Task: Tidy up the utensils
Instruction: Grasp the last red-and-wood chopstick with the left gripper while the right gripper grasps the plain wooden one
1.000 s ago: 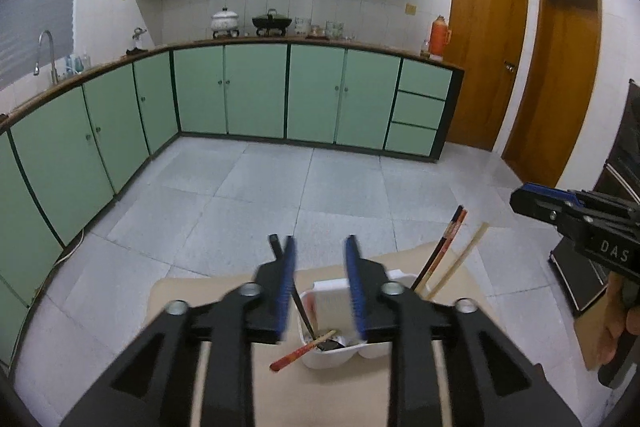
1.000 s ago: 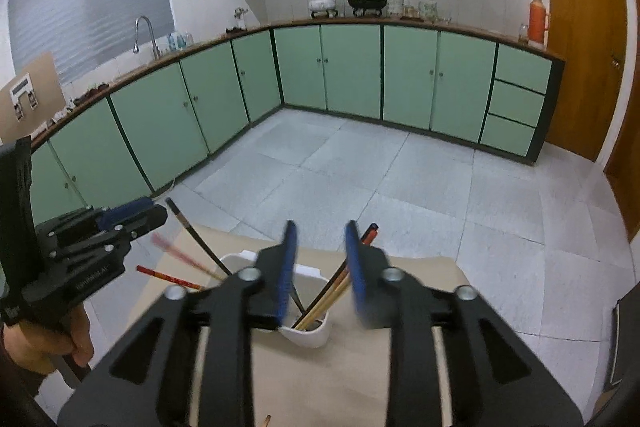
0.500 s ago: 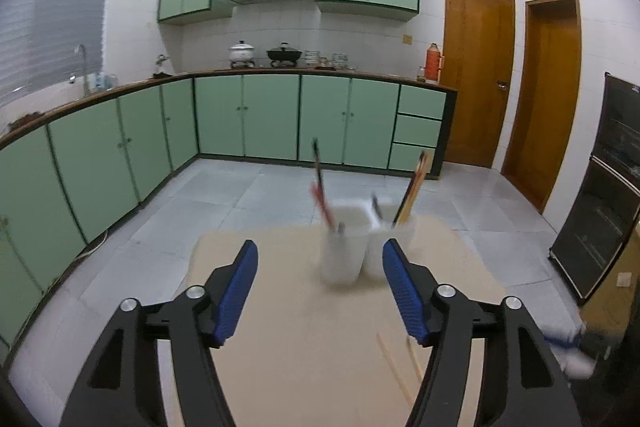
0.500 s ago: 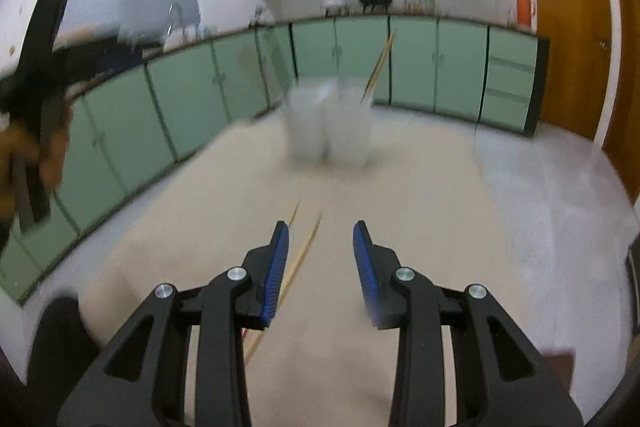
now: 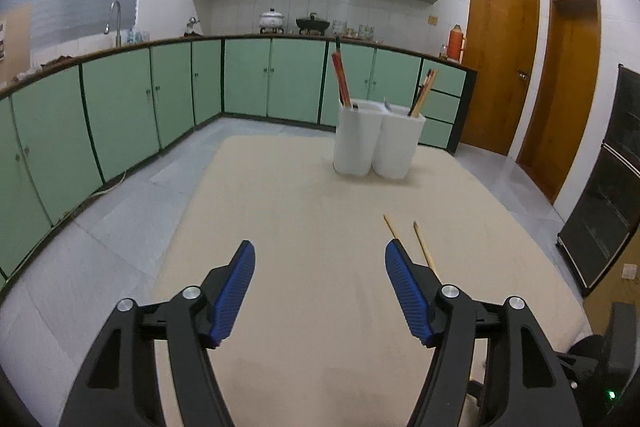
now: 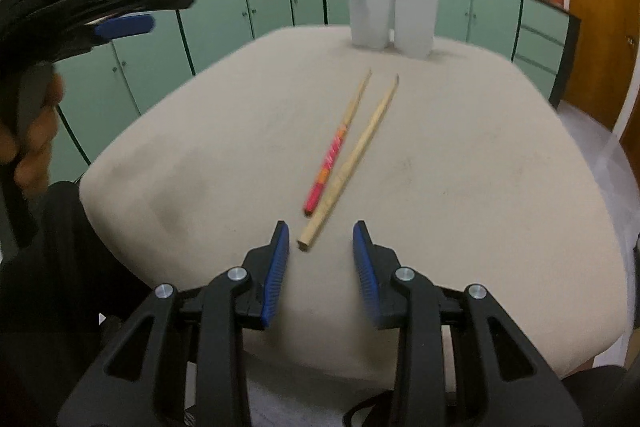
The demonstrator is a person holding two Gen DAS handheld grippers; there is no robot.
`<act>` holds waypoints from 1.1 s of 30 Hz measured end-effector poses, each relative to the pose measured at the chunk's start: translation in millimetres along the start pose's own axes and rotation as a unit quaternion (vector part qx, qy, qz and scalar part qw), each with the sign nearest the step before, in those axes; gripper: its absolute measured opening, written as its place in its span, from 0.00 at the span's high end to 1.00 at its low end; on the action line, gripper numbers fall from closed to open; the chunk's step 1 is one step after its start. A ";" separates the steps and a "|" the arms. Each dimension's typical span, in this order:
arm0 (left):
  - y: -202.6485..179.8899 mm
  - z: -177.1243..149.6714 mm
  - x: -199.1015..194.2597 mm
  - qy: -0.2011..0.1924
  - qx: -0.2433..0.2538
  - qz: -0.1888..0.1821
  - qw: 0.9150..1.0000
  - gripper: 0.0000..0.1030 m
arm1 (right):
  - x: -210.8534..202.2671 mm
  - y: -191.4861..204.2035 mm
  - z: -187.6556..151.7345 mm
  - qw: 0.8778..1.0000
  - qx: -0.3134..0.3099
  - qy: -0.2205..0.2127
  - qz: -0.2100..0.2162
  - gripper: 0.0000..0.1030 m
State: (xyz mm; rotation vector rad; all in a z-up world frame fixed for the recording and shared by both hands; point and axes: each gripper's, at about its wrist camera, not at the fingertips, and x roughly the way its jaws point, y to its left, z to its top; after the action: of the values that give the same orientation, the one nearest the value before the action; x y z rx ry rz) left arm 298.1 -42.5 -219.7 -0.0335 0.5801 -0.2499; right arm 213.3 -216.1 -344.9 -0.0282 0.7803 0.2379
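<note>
A white two-compartment utensil holder stands at the far end of the beige table, with red chopsticks in its left cup and wooden ones in its right; it also shows in the right wrist view. Two loose chopsticks lie on the table: a red-handled chopstick and a plain wooden chopstick; their tips show in the left wrist view. My left gripper is wide open and empty above the table. My right gripper is open and empty, just short of the wooden chopstick's near end.
Green cabinets line the walls with a tiled floor between. Two wooden doors are at the right, a dark oven unit beside the table. The left gripper's body shows at the upper left of the right wrist view.
Both grippers have pulled back from over the holder to the table's near end and dropped lower. Both have opened. The loose chopsticks have come into view on the table.
</note>
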 end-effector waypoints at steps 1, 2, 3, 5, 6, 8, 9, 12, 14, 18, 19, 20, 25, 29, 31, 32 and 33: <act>-1.7 -2.8 0.4 0.003 0.001 -0.001 1.000 0.35 | -1.5 -5.5 -0.1 1.000 0.004 -0.002 0.000 0.78; -3.1 -5.8 1.7 0.007 0.001 -0.002 1.000 0.35 | -1.1 -9.0 0.7 1.000 0.005 -0.002 -0.003 0.82; -4.4 -8.7 2.8 0.010 0.002 -0.005 1.000 0.35 | -1.6 -13.2 2.2 1.000 0.007 -0.002 -0.008 0.88; -7.0 -13.9 3.7 0.012 0.004 -0.007 1.000 0.35 | -1.5 -23.4 3.4 1.000 0.017 -0.001 -0.013 0.93; -9.0 -15.7 4.7 0.014 0.004 -0.009 1.000 0.35 | -1.7 -29.9 3.9 1.000 0.024 -0.001 -0.017 0.94; -16.0 -20.6 7.0 0.019 0.005 -0.016 1.000 0.35 | -1.6 -40.5 4.2 0.999 0.033 -0.002 -0.024 0.94; -21.9 -24.6 8.4 0.024 0.007 -0.022 0.999 0.35 | -1.5 -45.3 4.3 0.999 0.037 -0.003 -0.026 0.94; -40.7 -35.7 12.5 0.037 0.014 -0.038 0.999 0.35 | -1.6 -63.4 4.6 0.998 0.056 -0.006 -0.036 0.93; -54.7 -45.3 16.5 0.043 0.020 -0.047 0.998 0.35 | -2.2 -76.1 4.8 0.997 0.069 -0.008 -0.045 0.93; -82.2 -62.4 28.6 0.060 0.039 -0.062 0.996 0.35 | -4.5 -95.8 2.2 0.994 0.088 -0.011 -0.058 0.93; -87.0 -64.9 31.6 0.064 0.043 -0.062 0.995 0.35 | -5.5 -98.5 0.9 0.994 0.090 -0.011 -0.060 0.93; -91.6 -69.6 36.0 0.072 0.045 -0.064 0.994 0.35 | -5.5 -100.0 0.6 0.994 0.090 -0.011 -0.060 0.93; -106.5 -84.6 50.3 0.092 0.070 -0.055 0.992 0.36 | -6.4 -105.3 -1.6 0.995 0.090 -0.012 -0.047 0.89; -107.6 -91.5 55.3 0.090 0.078 -0.038 0.992 0.52 | -8.0 -103.7 -3.5 0.995 0.089 -0.013 -0.042 0.85; -103.5 -91.9 54.2 0.080 0.075 -0.031 0.993 0.66 | -7.5 -103.0 -3.7 0.995 0.088 -0.013 -0.043 0.85; -99.6 -90.7 54.4 0.077 0.064 -0.029 0.994 0.74 | -7.4 -103.2 -4.1 0.995 0.088 -0.013 -0.043 0.85; -96.7 -90.6 54.4 0.076 0.058 -0.027 0.995 0.83 | -7.2 -102.6 -4.0 0.995 0.087 -0.013 -0.043 0.84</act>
State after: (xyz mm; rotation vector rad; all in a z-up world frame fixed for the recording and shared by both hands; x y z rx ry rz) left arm 270.9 -145.9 -315.0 0.0823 0.7151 -0.3401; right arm 228.4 -317.8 -349.1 0.1059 0.7703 0.0884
